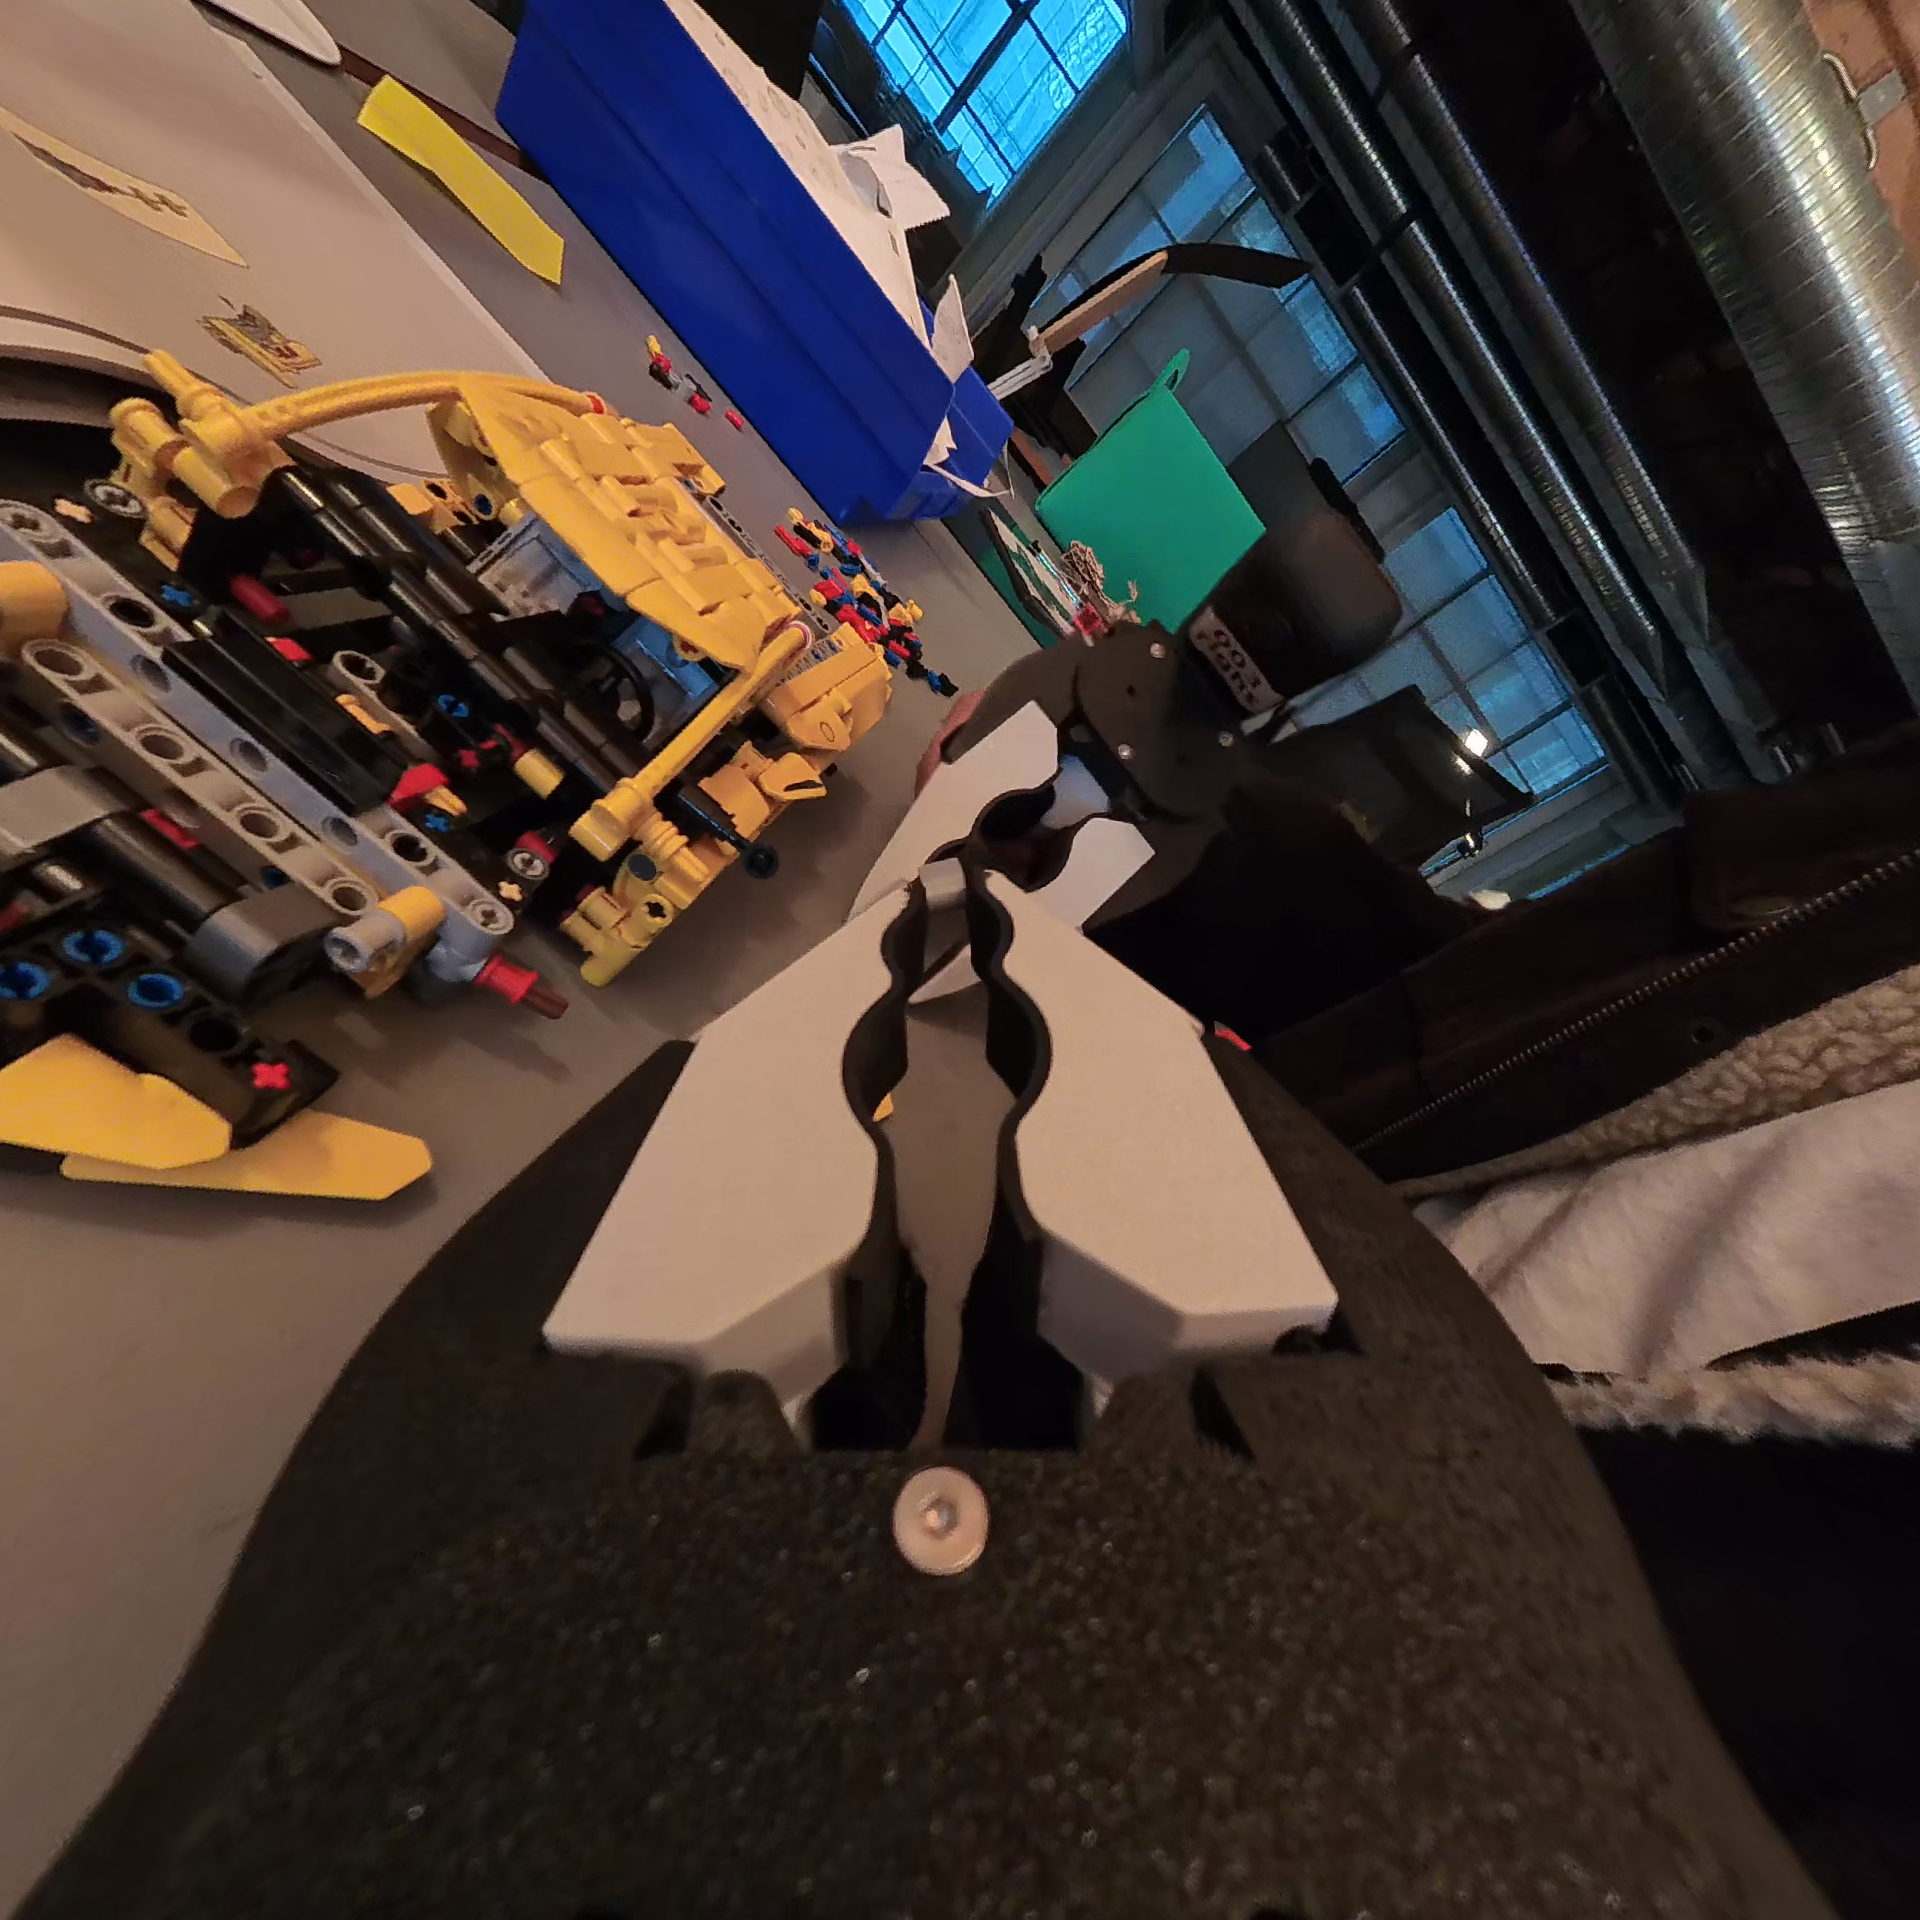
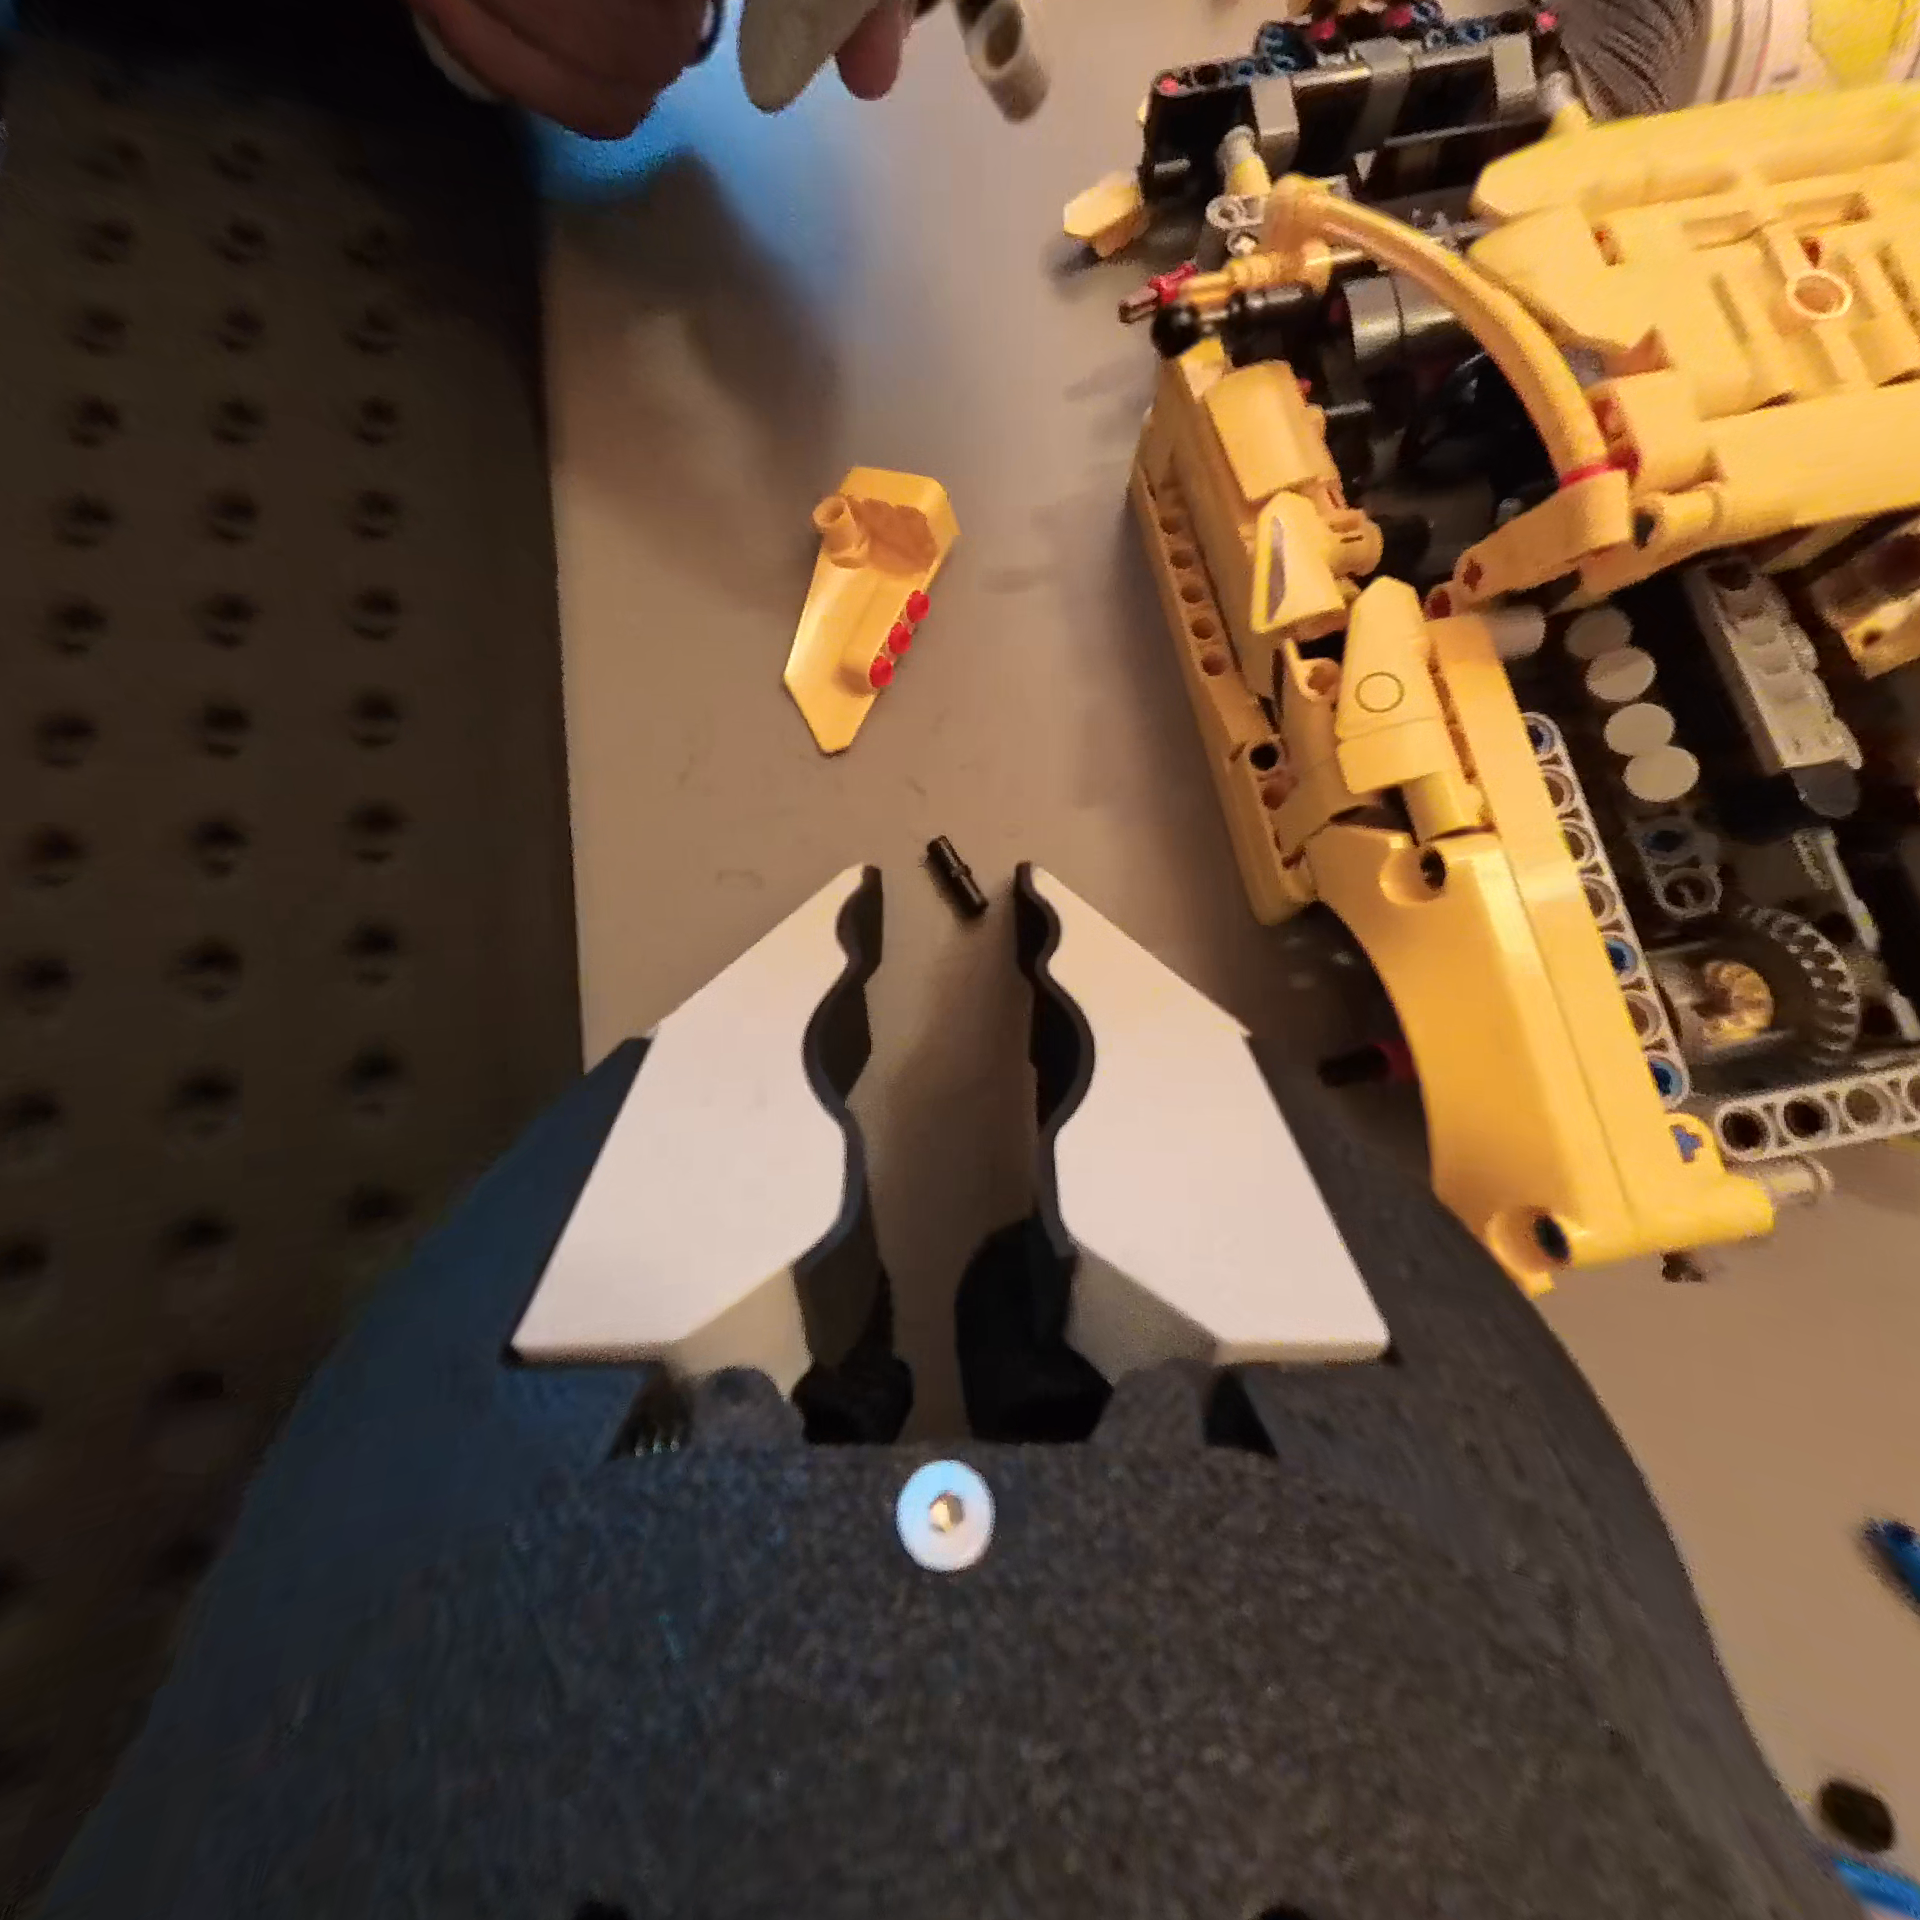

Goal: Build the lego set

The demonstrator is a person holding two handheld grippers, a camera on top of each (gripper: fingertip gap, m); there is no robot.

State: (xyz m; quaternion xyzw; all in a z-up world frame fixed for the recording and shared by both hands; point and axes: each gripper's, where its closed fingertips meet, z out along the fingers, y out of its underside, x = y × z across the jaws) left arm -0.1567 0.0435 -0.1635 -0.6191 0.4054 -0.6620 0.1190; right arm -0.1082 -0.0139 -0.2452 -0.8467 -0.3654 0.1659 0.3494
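Two grippers up: right gripper [image 2: 948, 883] spread open, a black pin [image 2: 957, 878] on the table [image 2: 727, 343] between its tips — yellow panel piece [image 2: 871, 608] beyond. Left gripper [image 1: 945, 902] clamped on a small grey piece [image 1: 948, 891]; yellow lego model [image 1: 468, 665] farther left on the table.

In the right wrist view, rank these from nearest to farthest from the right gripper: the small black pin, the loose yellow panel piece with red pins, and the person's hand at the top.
1. Black pin: on the table just ahead of the right gripper, about level with its open fingers' tips.
2. Yellow panel piece: farther ahead, slightly left.
3. Hand: farthest, at the top edge, left of centre.
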